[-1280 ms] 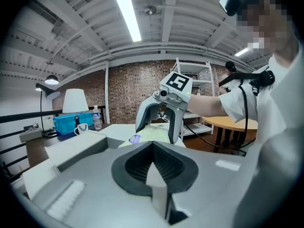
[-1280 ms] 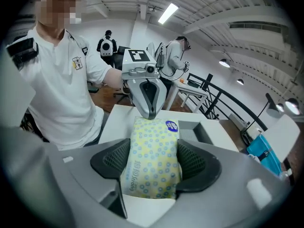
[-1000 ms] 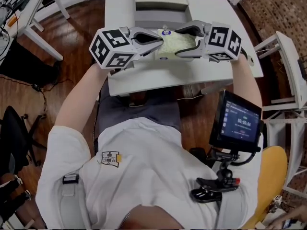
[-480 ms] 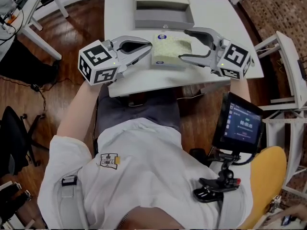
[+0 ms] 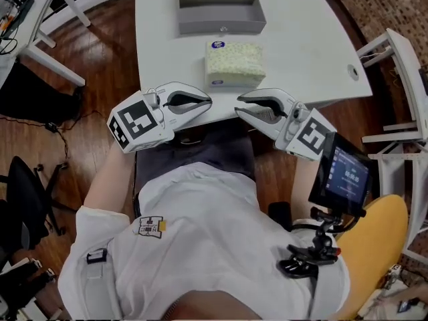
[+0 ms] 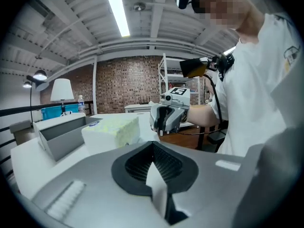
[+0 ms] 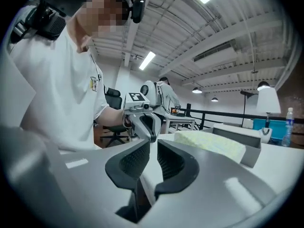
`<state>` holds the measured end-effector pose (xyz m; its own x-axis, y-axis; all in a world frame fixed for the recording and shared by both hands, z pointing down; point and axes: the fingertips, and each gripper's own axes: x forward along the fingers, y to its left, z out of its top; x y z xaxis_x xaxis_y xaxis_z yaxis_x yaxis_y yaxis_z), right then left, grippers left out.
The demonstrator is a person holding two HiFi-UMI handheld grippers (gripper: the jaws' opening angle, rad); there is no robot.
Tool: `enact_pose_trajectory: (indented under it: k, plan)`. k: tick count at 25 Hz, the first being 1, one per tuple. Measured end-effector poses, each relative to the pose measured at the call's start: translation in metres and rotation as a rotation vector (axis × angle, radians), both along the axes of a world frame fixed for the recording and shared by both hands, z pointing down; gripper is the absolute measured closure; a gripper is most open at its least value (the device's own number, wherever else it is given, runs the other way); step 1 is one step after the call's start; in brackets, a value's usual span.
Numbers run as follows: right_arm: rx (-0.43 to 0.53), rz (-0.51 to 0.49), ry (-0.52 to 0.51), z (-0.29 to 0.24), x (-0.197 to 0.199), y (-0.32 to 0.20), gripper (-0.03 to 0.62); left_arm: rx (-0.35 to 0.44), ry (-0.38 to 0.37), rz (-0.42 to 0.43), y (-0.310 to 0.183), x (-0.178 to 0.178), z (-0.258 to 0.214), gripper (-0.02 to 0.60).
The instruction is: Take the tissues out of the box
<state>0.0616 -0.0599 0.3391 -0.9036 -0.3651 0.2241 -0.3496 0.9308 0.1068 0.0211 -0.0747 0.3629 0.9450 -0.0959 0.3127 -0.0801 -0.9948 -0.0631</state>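
Head view: a soft pack of tissues lies flat on the white worktop, outside the open grey box and just on the person's side of it. The left gripper and right gripper hang at the worktop's near edge, tips pointing toward each other, both apart from the pack.

Left gripper view: its fingers are closed tip to tip, holding nothing. The tissue pack sits beyond them on the left, beside the box, with the right gripper opposite.

Right gripper view: its fingers are closing, with a thin slit left between them and nothing in it. The tissue pack lies beyond them on the right.
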Motion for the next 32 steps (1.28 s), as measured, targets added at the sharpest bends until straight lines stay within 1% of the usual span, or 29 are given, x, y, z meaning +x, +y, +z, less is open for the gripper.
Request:
enact_pose_trajectory:
  k: [2,4,10,12,22,32]
  plan:
    - [-0.02,-0.01,0.005,0.013,-0.008,0.003,0.579,-0.018,-0.012,0.0,-0.001,0.001,0.003,0.583]
    - [-0.028,-0.022,0.012,0.022,-0.014,0.002,0.592,-0.045,-0.013,-0.01,-0.004,0.0,0.004,0.583]
    - [-0.053,-0.027,-0.004,0.023,-0.016,-0.002,0.595,-0.149,-0.006,-0.017,-0.011,-0.003,0.008,0.583]
    - [-0.057,-0.026,-0.003,0.023,-0.017,-0.002,0.595,-0.17,0.008,-0.013,-0.012,-0.005,0.007,0.583]
    - [-0.063,-0.024,-0.005,0.025,-0.017,-0.004,0.595,-0.171,0.014,-0.012,-0.014,-0.006,0.008,0.583]
    - [-0.049,-0.027,0.001,0.025,-0.019,-0.004,0.595,-0.17,0.019,-0.018,-0.015,-0.007,0.006,0.583]
